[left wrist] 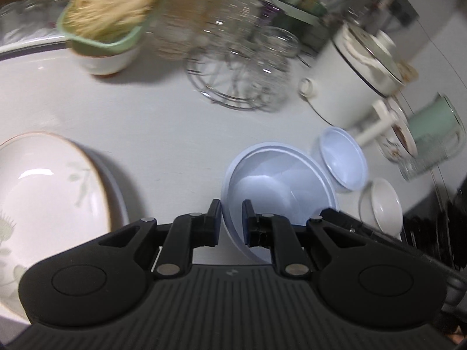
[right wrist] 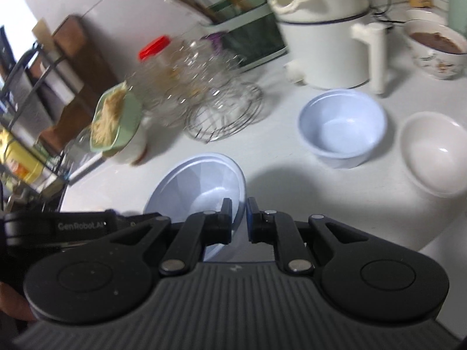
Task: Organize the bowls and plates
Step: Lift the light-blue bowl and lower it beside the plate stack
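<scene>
A large pale blue bowl (left wrist: 280, 186) (right wrist: 201, 180) is held between both grippers, above the white counter. My left gripper (left wrist: 232, 213) is shut on its near rim. My right gripper (right wrist: 239, 213) is shut on the opposite rim. A smaller pale blue bowl (left wrist: 341, 157) (right wrist: 341, 125) sits on the counter beyond it, next to a small white bowl (left wrist: 382, 204) (right wrist: 435, 151). A white plate with a leaf pattern (left wrist: 43, 195) lies at the left, stacked on another plate.
A white pot with lid (left wrist: 353, 78) (right wrist: 327, 38) stands behind the bowls. A wire rack of glasses (left wrist: 239, 67) (right wrist: 216, 99), a green container of noodles on a white bowl (left wrist: 105, 26) (right wrist: 116, 122), a chopstick holder (right wrist: 245, 35) and a floral bowl (right wrist: 435, 49) crowd the back.
</scene>
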`<state>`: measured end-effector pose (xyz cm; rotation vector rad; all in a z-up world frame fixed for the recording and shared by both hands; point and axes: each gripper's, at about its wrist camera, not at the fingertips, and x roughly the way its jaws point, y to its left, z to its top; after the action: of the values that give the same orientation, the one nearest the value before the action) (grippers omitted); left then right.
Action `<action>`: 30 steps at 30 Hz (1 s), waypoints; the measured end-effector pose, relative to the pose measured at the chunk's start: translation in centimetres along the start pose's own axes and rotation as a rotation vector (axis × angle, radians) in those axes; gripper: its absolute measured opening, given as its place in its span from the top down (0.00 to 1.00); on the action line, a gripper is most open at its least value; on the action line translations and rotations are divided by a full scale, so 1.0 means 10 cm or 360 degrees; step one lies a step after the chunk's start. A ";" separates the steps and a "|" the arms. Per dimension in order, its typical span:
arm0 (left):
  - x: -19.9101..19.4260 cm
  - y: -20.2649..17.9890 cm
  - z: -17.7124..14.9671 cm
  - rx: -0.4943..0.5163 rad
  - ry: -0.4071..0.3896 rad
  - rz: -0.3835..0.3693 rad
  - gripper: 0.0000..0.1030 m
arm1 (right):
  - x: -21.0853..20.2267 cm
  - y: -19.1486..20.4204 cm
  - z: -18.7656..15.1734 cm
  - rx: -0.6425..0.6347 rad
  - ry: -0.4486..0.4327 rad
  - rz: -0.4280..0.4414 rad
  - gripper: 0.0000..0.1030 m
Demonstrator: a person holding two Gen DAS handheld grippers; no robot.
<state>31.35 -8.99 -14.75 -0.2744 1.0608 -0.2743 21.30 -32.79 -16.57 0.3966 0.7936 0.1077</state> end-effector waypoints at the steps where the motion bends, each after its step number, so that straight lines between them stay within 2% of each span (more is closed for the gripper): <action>1: 0.00 0.03 0.00 -0.0025 -0.0004 0.0009 0.85 | 0.04 0.03 0.00 -0.0011 0.0028 0.0007 0.88; 8: 0.06 0.18 -0.08 -0.0081 0.0043 0.0077 0.84 | 0.26 0.15 0.00 -0.0122 0.0154 0.0014 0.88; 15: 0.18 0.13 0.00 0.0007 0.0066 0.0136 0.84 | 0.43 0.17 0.05 -0.0143 0.0215 -0.0026 0.87; 25: 0.33 0.16 0.05 0.0043 0.0087 0.0151 0.84 | 0.63 0.14 0.10 -0.0145 0.0274 -0.0058 0.86; 30: 0.34 0.11 0.06 0.0144 0.0103 0.0208 0.84 | 0.66 0.16 0.08 -0.0158 0.0304 -0.0059 0.85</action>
<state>33.54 -9.15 -17.62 -0.1148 1.1222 -0.2146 26.61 -30.00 -19.87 0.2802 0.9792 0.1513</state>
